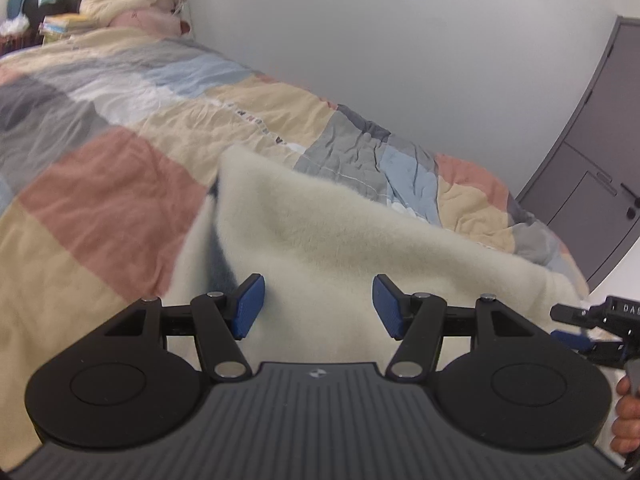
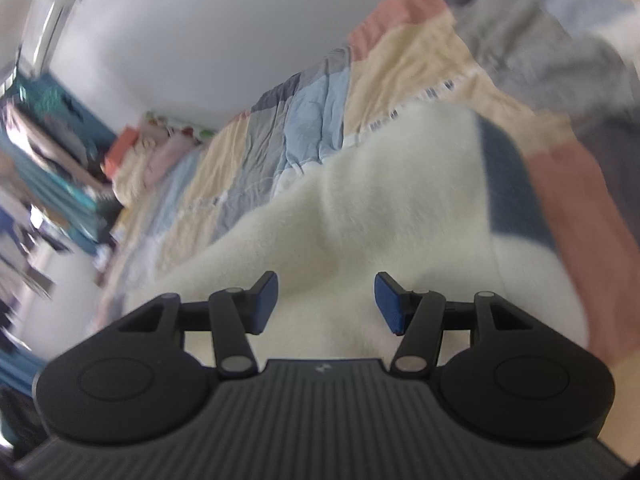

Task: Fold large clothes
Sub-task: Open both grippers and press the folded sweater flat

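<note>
A fluffy cream garment [image 1: 328, 240] with a dark blue-grey patch lies folded on the patchwork bed. My left gripper [image 1: 318, 306] hangs over its near part, blue pads apart, nothing between them. In the right wrist view the same cream garment [image 2: 360, 216] shows its dark blue panel [image 2: 512, 188] at the right. My right gripper [image 2: 326, 302] hovers above it, pads apart and not touching the cloth. The right gripper [image 1: 588, 326] also shows at the right edge of the left wrist view, held by a hand [image 1: 628, 412].
The garment rests on a quilt [image 1: 120, 128] of pink, cream, blue and grey squares. Pillows and plush things [image 1: 128, 4] pile at the bed's head. A white wall runs along the far side, and a grey door [image 1: 600, 152] stands at the right.
</note>
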### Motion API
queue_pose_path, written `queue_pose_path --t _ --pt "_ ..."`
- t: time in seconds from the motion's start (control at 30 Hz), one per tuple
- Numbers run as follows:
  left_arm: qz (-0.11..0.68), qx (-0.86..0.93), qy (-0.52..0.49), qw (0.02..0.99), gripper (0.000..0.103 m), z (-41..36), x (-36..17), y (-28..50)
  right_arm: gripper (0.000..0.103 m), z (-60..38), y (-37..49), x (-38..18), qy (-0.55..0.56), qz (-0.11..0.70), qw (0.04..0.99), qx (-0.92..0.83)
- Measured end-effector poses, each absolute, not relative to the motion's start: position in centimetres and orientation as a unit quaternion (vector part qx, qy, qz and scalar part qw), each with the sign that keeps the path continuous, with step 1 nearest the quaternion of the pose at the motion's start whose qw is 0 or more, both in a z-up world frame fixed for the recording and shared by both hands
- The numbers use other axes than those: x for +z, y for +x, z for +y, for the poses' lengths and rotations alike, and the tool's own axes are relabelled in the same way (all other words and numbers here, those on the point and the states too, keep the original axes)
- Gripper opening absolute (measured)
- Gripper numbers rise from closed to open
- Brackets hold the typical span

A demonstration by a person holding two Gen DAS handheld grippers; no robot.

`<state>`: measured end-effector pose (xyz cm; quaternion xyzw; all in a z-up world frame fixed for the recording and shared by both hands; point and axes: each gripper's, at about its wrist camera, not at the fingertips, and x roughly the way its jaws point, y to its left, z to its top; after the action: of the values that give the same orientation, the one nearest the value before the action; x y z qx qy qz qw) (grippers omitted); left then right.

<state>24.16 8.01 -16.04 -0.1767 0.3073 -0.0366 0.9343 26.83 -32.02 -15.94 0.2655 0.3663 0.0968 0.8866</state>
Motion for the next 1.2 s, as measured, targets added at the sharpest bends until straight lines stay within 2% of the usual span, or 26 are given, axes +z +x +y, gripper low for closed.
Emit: queue_pose_path --t 0.2,0.4,0.77,0.97,1.2 --pt "0.306 -0.025 -0.139 0.941 0.065 7.1 -16.6 26.2 0.057 -30.6 29.2 -15.4 0.175 0.353 0.915 0.087" --pt "0.313 -0.017 -0.124 0.941 0.065 7.1 -17.8 29.1 0.056 -30.7 31.9 -16.0 0.144 0.336 0.926 0.089" --pt "0.321 -0.022 -0.111 0.94 0.066 7.2 -19.6 31.7 0.055 -28.5 37.5 -19.5 0.047 0.322 0.941 0.093" --pt "0.322 -0.023 -0.115 0.94 0.066 7.2 -19.3 31.3 0.055 -28.8 37.5 -19.8 0.051 0.315 0.943 0.094" --pt "0.316 -0.047 -0.135 0.938 0.071 6.2 -17.5 26.9 0.057 -28.6 33.8 -17.4 0.083 0.322 0.938 0.1"
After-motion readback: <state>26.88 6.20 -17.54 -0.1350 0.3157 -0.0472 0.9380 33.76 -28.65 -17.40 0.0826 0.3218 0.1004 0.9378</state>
